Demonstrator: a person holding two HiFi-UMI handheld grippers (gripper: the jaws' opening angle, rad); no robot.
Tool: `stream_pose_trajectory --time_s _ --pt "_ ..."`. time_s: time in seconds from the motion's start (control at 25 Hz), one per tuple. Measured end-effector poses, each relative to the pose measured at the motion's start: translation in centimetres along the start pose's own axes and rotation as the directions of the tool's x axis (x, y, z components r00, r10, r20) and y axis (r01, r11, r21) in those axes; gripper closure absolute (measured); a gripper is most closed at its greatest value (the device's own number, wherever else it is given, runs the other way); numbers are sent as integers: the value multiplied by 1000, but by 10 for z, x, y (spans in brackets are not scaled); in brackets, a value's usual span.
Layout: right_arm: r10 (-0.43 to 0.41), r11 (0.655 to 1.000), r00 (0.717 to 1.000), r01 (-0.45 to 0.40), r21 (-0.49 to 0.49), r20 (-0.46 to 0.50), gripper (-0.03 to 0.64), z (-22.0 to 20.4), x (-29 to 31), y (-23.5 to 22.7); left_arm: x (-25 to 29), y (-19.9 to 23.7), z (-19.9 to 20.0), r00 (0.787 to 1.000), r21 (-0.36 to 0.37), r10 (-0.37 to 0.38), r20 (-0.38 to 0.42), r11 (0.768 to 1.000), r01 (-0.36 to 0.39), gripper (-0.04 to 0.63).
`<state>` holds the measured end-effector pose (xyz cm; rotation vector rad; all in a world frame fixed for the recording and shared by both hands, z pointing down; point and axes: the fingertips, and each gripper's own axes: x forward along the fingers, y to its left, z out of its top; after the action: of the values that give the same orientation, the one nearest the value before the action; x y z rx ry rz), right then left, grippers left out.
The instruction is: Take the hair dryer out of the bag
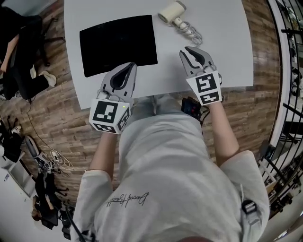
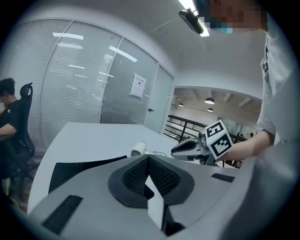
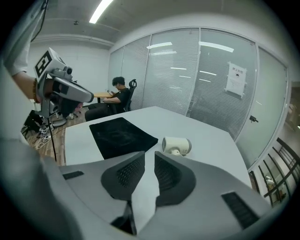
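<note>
Left gripper: in its own view the jaws are pressed together, the ribbed pads meet at the tips, and nothing is pinched. It hangs over the near edge of the white table, at the near right corner of the black bag. I cannot confirm from the head view whether it touches the bag.

Right gripper: the jaws are nearly together, with a narrow gap between the pads. Only the table surface shows through the gap, so it holds nothing. It is above the table and touches nothing.

The hair dryer is out of the bag. It lies on the table near the far edge, beyond the bag's far right corner and well apart from both grippers. Its cord is bunched just beside it, on the side toward the right gripper.

Limits of view:
- In the right gripper view the dryer's lower part is cut off by the jaw.
- The bag lies flat, and I cannot make out its opening.
- A dark object at my waist is too obscured to identify.

Surroundings:
- A person is seated by the glass wall, clear of the table.
- Cables and bags lie on the wooden floor.
</note>
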<state>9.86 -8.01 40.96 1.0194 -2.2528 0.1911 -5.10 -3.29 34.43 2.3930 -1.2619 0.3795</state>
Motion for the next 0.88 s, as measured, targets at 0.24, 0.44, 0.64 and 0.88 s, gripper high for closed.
stream_pose_trajectory --time_s 0.24,0.44,0.64,0.88 --pt "20 999 1000 -20 37 17 582 20 -16 20 -2 -1 4 1000 41 5 10 999 -5 583" --pt "87 993 995 -90 77 50 590 37 -29 36 -5 -6 15 1000 64 11 24 998 -12 583" --pt "109 989 992 -116 92 70 591 44 -33 45 -11 -16 20 1000 88 0 26 996 -2 583" --pt "155 982 984 -164 96 90 592 51 -32 58 -17 -17 19 1000 81 6 27 997 -8 583"
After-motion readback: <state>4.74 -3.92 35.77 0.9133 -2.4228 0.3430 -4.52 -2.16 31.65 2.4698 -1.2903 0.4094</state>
